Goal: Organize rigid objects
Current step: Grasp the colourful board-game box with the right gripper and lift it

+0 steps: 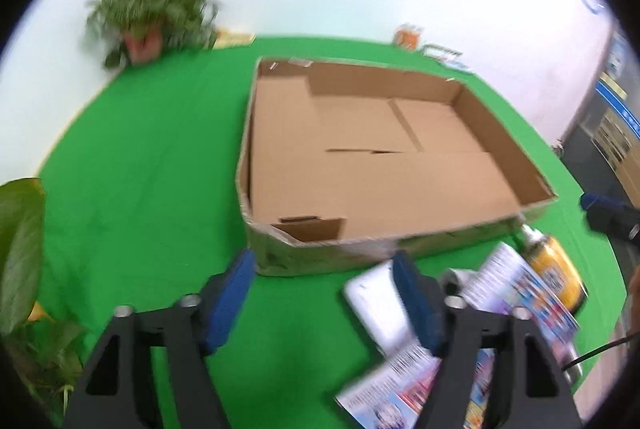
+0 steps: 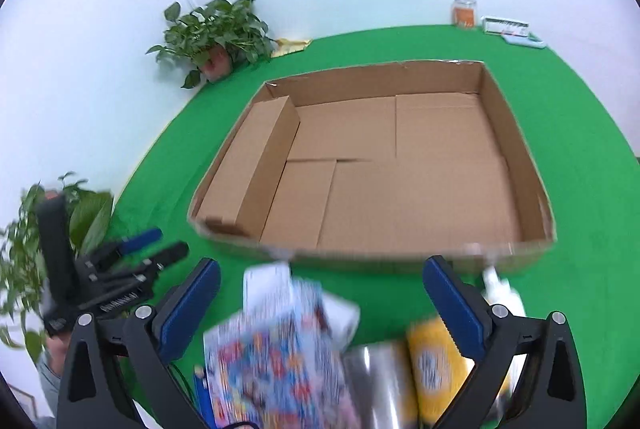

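The things to be organized lie in a loose heap on the green cloth in front of the near wall of the cardboard box (image 2: pixel 372 165), at the lower middle of the right wrist view and the lower right of the left wrist view. Uppermost is a colourful printed booklet (image 2: pixel 276 357); it looks light, thin and likely to flex, so I judge it is best pinched across a free edge rather than its face. Beside it lies a yellow-labelled can (image 2: pixel 434 361) on its side, its cap toward the box; it seems stiff, smooth and prone to roll, so a hold across the middle of its body should be safest. A white flat pack (image 1: pixel 378 303) and a silvery item lie among them, too blurred to name. The right gripper (image 2: pixel 322 305) hangs over the heap with its jaws spread wide and nothing between them. The left gripper (image 1: pixel 324 293) is likewise wide apart and empty, its right finger (image 1: pixel 416 303) over the white pack. The box is empty. Potted plants (image 2: pixel 216 33) stand at upper left.
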